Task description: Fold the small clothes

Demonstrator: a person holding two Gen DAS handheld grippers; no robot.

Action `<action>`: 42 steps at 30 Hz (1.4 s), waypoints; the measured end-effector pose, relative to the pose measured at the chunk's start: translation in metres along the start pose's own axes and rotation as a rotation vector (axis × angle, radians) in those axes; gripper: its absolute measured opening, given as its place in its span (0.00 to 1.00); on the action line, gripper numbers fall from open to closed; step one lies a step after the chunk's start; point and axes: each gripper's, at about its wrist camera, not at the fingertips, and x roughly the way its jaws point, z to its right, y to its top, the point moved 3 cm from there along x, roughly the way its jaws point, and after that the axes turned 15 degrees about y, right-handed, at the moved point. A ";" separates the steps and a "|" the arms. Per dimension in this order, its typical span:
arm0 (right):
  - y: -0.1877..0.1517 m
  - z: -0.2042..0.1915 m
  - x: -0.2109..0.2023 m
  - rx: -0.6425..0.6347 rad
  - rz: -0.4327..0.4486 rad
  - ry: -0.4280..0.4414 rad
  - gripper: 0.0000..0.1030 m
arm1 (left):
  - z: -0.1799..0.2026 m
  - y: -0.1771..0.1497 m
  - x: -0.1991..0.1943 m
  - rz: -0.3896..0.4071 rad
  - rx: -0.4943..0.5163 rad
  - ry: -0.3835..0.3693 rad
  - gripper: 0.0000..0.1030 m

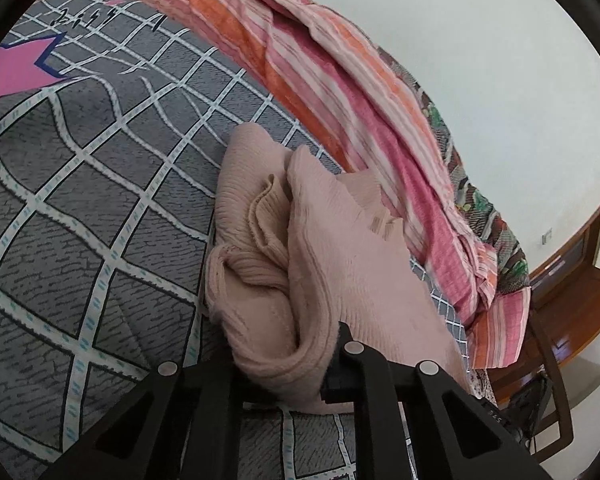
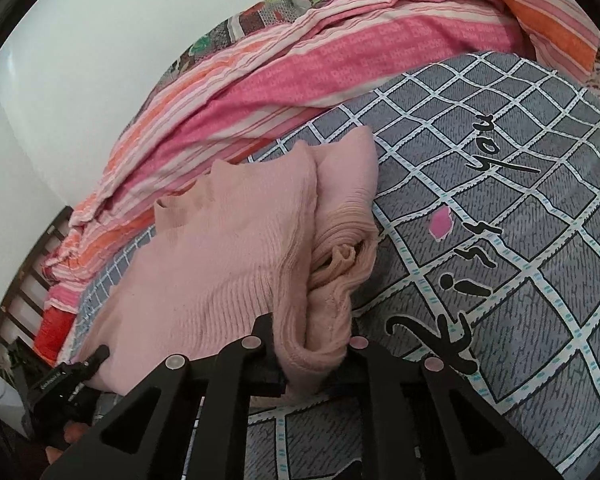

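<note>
Nearest to us in the left wrist view, our left gripper [image 1: 284,364] pinches a thick folded edge of the pink knit garment [image 1: 320,248], the ribbed cloth bunched between its black fingers [image 1: 342,364]. In the right wrist view our right gripper [image 2: 312,354] does likewise, its fingers [image 2: 266,342] pressed onto a rolled fold of the same pink knit garment [image 2: 228,256] at the near edge. At the lower left of that view we see the other tool's black tip touching the garment's left side, with part of a hand [image 2: 70,436] behind it.

Just beyond our fingers, the garment lies doubled over on the grey checked bedsheet [image 1: 100,200], one layer folded across another, with a crumpled ribbed cuff or hem showing in the crease between them. The sheet [image 2: 500,280] bears black script reading "Kiss you" and a small pink patch to the garment's right.

Farther back, a pink and orange striped blanket [image 1: 340,100] lies heaped along the far side of the bed, close to the garment's far edge; in the right wrist view it [image 2: 300,80] runs across the upper frame. A floral patterned cloth [image 1: 480,208] peeks out behind it. Beyond stands a pale wall [image 1: 500,60], and a wooden door frame [image 1: 580,248] at the right.
</note>
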 end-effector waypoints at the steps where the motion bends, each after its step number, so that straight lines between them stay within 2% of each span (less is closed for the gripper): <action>1: 0.001 0.000 0.000 0.006 -0.006 0.005 0.11 | 0.000 0.000 -0.001 -0.002 -0.005 0.009 0.11; 7: -0.001 -0.011 -0.022 0.071 -0.034 0.063 0.09 | -0.002 -0.003 -0.024 -0.020 -0.055 0.000 0.10; 14: -0.023 -0.031 -0.069 0.088 -0.042 0.116 0.09 | -0.008 -0.027 -0.071 -0.026 -0.004 -0.007 0.10; 23: -0.068 -0.036 -0.123 0.028 -0.077 0.078 0.10 | -0.025 -0.082 -0.124 -0.031 0.076 0.013 0.11; 25: -0.075 -0.038 -0.128 -0.022 -0.103 0.036 0.15 | -0.027 -0.086 -0.125 -0.050 0.108 0.046 0.14; 26: -0.078 -0.040 -0.129 -0.060 -0.128 0.003 0.26 | -0.030 -0.087 -0.127 -0.059 0.127 0.066 0.16; 27: -0.079 -0.042 -0.129 -0.095 -0.156 -0.019 0.35 | -0.033 -0.087 -0.129 -0.064 0.139 0.076 0.22; 28: -0.080 -0.045 -0.131 -0.139 -0.173 -0.038 0.35 | -0.036 -0.087 -0.132 -0.066 0.151 0.082 0.27; 29: -0.080 -0.049 -0.138 -0.195 -0.157 -0.073 0.36 | -0.041 -0.086 -0.138 -0.053 0.166 0.094 0.29; 32: -0.071 -0.054 -0.152 -0.255 -0.097 -0.111 0.42 | -0.049 -0.077 -0.151 -0.007 0.191 0.113 0.30; 38: -0.039 -0.058 -0.141 -0.246 -0.043 -0.094 0.42 | -0.032 -0.049 -0.151 0.038 0.235 0.127 0.34; 42: -0.025 -0.065 -0.115 -0.273 -0.077 -0.093 0.41 | -0.006 -0.031 -0.131 0.038 0.299 0.146 0.34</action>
